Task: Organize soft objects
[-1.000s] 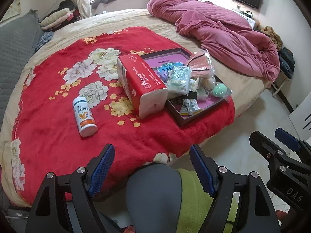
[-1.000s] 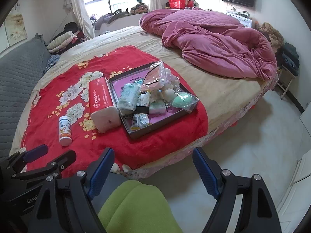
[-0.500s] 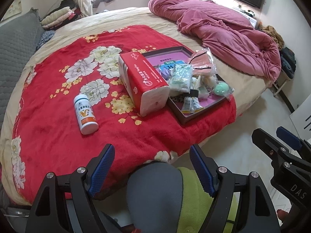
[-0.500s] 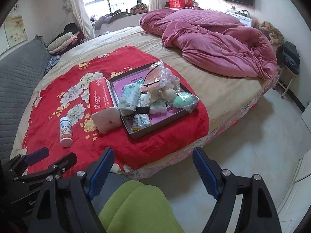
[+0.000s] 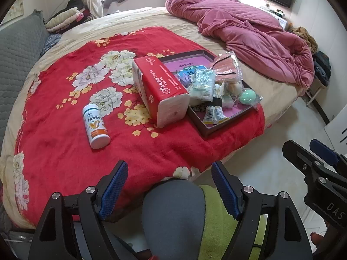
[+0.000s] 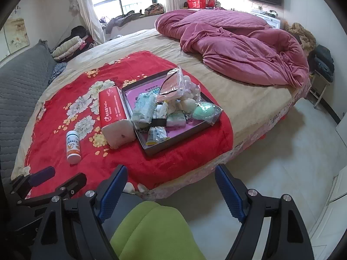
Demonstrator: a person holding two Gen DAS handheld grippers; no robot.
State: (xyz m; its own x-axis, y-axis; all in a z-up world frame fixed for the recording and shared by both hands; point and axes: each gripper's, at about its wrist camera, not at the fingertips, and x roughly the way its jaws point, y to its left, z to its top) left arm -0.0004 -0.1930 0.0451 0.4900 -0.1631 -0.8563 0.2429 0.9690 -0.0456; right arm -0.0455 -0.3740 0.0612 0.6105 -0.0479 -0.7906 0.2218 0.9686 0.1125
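Observation:
A dark shallow box (image 5: 200, 127) (image 6: 151, 149) lies on the red flowered blanket (image 5: 54, 143) (image 6: 184, 151), heaped with small soft packets, a bagged green sponge (image 5: 248, 97) (image 6: 203, 111) and a bagged pink mask (image 5: 225, 67). Against the box's left side lies a red tissue pack (image 5: 160, 88) (image 6: 112, 112). A white pill bottle (image 5: 95, 125) (image 6: 73, 144) lies further left. My left gripper (image 5: 169, 188) (image 6: 58, 179) is open and empty, held off the bed's near edge. My right gripper (image 6: 170, 189) (image 5: 312, 153) is open and empty too, to its right.
A crumpled pink quilt (image 5: 249, 32) (image 6: 238, 43) covers the far right of the round bed. A grey padded headboard (image 5: 15, 52) runs along the left. Pale floor (image 6: 271, 162) lies right of the bed. A person's knees in grey and green (image 5: 184, 216) (image 6: 151, 231) sit under the grippers.
Both views have shifted only slightly; the bed's objects lie as before and both grippers stay open and empty.

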